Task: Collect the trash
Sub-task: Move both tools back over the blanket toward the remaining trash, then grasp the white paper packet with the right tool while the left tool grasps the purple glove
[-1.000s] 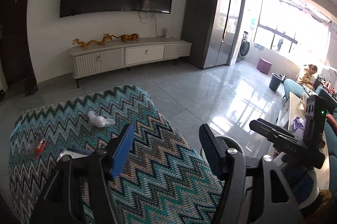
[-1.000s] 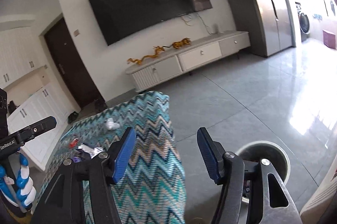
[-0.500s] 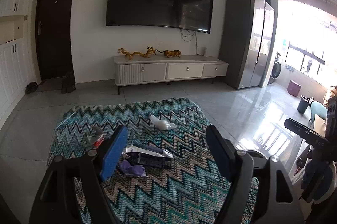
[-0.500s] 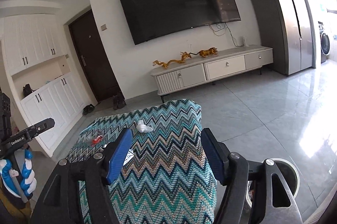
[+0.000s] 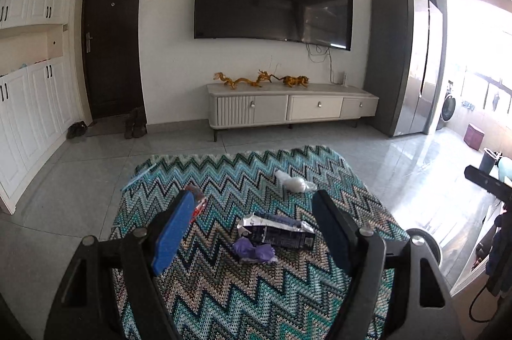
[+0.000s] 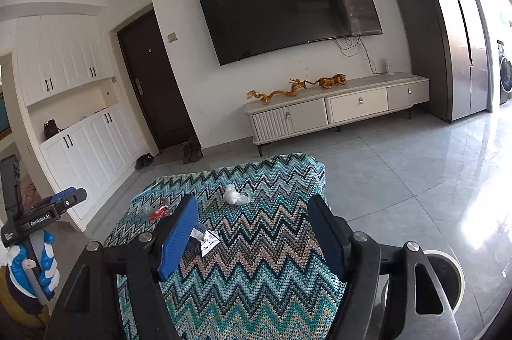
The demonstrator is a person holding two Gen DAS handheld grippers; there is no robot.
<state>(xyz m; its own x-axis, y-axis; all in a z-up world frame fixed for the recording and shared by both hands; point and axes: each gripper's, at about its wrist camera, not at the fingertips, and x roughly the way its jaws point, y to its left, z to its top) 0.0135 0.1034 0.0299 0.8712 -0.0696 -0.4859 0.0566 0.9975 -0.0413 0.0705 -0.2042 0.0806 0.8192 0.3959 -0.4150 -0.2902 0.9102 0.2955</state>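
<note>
A table under a zigzag cloth carries the trash. On it lie a white crumpled plastic piece, a dark foil wrapper, a purple crumpled scrap and a red-and-clear wrapper. My left gripper hovers open above the wrapper and scrap, holding nothing. My right gripper is over the cloth's near right side, its jaws opening with nothing between them. The white plastic and foil wrapper lie ahead of it. A round bin stands on the floor at the right.
A gloved hand holds the left gripper's handle at the right view's left edge. A low TV cabinet lines the far wall under a television. There are white cupboards on the left and a tall fridge on the right, with tiled floor around the table.
Both views have swung left, bringing the table top and its trash to the centre. Both grippers' jaws stand wider than before.
</note>
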